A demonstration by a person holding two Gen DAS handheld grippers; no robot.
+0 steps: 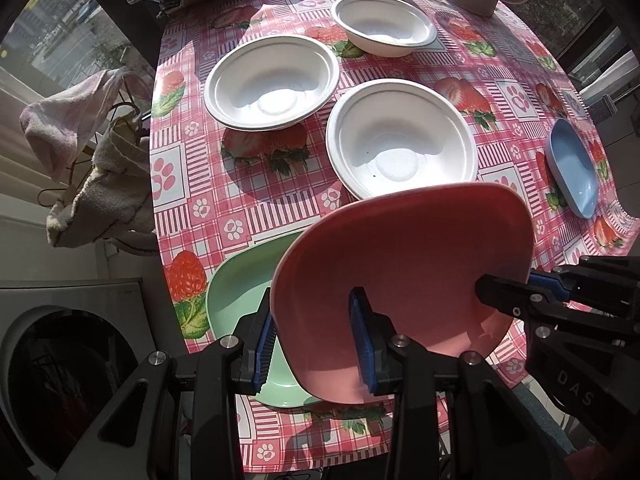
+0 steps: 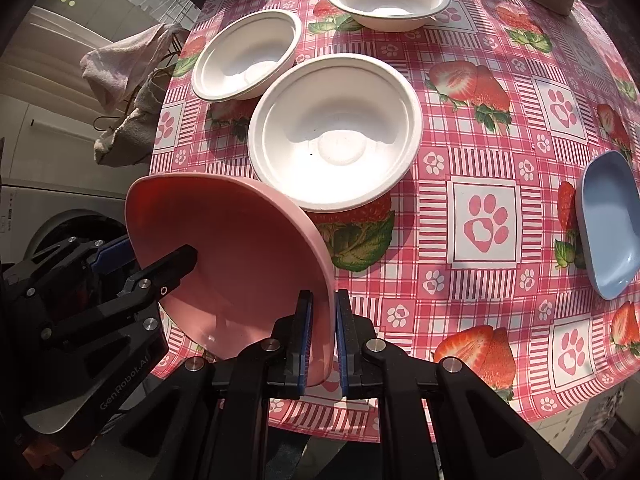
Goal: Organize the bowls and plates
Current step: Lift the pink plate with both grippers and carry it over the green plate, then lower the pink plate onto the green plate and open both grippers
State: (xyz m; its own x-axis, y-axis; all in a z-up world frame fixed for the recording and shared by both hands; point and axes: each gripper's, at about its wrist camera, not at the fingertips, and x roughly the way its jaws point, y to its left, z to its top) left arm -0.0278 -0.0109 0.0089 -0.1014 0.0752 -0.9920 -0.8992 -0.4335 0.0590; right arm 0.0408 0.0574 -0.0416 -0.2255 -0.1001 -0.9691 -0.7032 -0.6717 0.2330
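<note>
Both hand-held grippers carry one pink bowl (image 1: 400,276) above the near edge of the tabletop (image 2: 480,160), tilted so its hollow faces left in the right wrist view. The left hand-held gripper (image 1: 316,340) has its jaws part open, clamped over the bowl's near-left wall, one pad inside and one outside. The right hand-held gripper (image 2: 324,336) is closed tight on the rim at the opposite side, blue pads pressing both faces of the wall.

Under the pink bowl, on the near left of the tabletop, lies a green bowl (image 1: 240,292). Just beyond the pink bowl sits a white bowl (image 1: 400,140); a second white bowl (image 1: 272,84) is farther left and a third white bowl (image 1: 384,24) farther still. A blue bowl (image 1: 572,168) rests alone at the right edge, well apart from the others.
</note>
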